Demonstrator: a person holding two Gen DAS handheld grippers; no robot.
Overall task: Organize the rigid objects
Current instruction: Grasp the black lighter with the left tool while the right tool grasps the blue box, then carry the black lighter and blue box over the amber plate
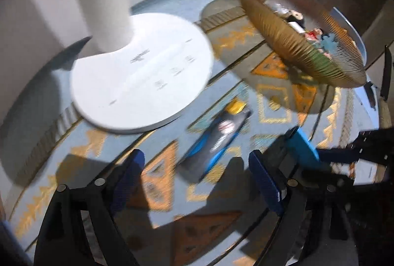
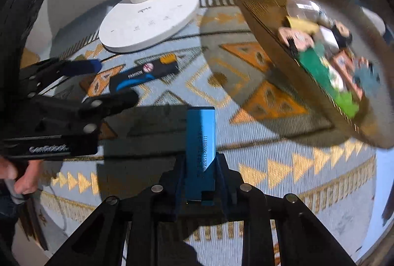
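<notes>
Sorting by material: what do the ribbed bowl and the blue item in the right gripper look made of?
Ribbed bowl: probably amber-tinted plastic or glass, since the cloth's pattern shows through its fine ridges. Blue item: likely hard plastic, smooth and matte, with printed text.

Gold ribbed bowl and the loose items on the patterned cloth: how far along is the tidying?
Done: the gold ribbed bowl already holds several small items. In hand: the right gripper is shut on a blue block. Left: the black-and-blue packet lies on the cloth, with the open left gripper above it.
</notes>
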